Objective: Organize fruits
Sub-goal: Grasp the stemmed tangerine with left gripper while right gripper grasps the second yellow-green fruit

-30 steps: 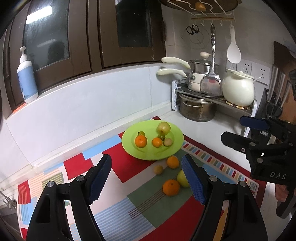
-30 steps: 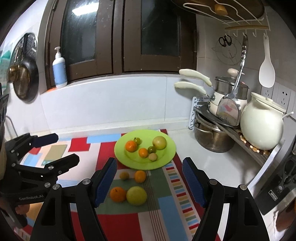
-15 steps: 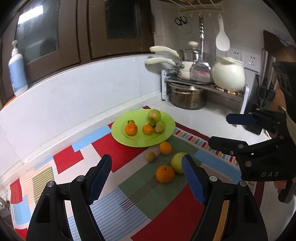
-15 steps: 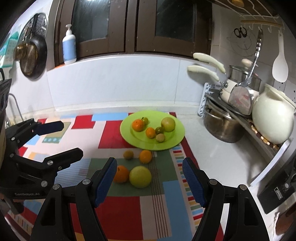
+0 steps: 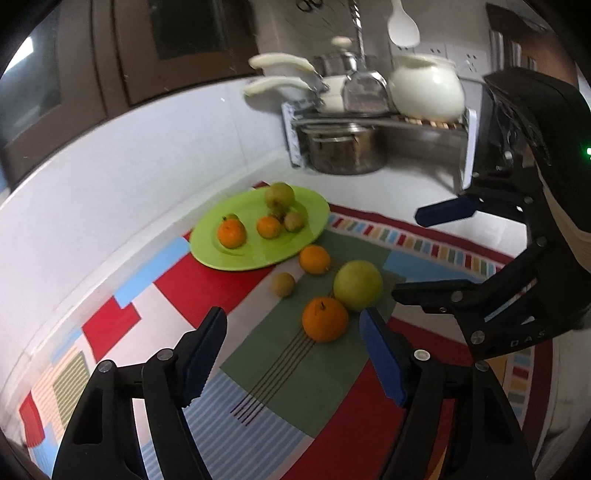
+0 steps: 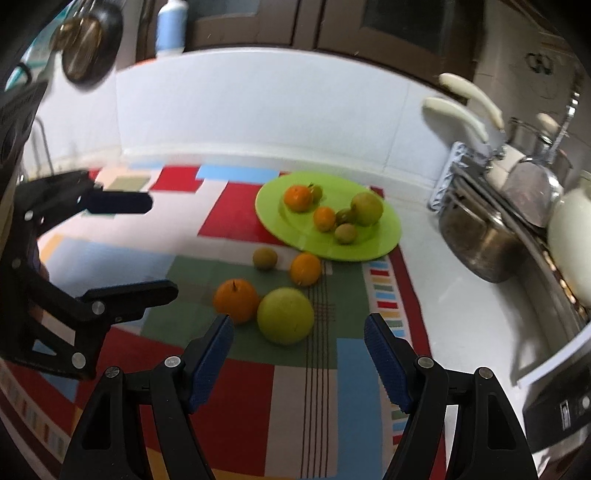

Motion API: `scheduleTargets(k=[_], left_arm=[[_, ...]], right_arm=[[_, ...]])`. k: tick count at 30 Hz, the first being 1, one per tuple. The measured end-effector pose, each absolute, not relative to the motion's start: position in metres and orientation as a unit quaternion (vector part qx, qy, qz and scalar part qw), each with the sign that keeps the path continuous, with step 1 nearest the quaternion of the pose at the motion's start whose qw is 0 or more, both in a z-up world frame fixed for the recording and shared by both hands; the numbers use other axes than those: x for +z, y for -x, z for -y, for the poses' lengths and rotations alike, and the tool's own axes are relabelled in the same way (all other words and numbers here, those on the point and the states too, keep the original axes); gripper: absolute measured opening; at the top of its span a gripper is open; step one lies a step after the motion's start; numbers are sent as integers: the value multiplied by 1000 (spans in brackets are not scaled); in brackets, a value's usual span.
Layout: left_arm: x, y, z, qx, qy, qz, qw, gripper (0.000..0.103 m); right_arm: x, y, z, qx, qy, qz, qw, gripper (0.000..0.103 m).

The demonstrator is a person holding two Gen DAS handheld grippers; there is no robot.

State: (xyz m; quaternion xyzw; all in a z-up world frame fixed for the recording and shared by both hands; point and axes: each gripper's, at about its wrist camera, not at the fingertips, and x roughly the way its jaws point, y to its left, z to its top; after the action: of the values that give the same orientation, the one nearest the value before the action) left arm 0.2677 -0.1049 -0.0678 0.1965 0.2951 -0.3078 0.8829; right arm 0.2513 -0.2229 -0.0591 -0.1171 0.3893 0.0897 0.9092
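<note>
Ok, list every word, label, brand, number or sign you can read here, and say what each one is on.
"D A S": pale letters on the black frame of the right gripper, left wrist view.
Small label on the dark appliance at the right edge, right wrist view: too small to read.
Blue-and-white bottle on the ledge: blurred, nothing legible.
Left gripper frame, right wrist view: no lettering legible.
Fruits and green plate: no text.

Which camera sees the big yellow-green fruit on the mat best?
The right wrist view. There the big yellow-green fruit sits near the middle, just ahead of the open right gripper, fully in sight. The left wrist view also shows it, but further off to the side, with the large orange overlapping its lower edge.
</note>
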Motion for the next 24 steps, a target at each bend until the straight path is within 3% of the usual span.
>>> scheduleTargets(k=[10, 18, 24], left_arm=[[-96, -286, 119, -359, -240, -309, 847, 71], [-109, -310, 128, -397, -238, -334, 821, 58], [-116, -322, 134, -421, -227, -357, 802, 58]], right_arm=[[-94, -280, 223, 130, 144, -432, 881, 73], [-109, -297, 224, 145, 163, -441, 871, 72], [-115, -307, 226, 162, 144, -449, 867, 67]])
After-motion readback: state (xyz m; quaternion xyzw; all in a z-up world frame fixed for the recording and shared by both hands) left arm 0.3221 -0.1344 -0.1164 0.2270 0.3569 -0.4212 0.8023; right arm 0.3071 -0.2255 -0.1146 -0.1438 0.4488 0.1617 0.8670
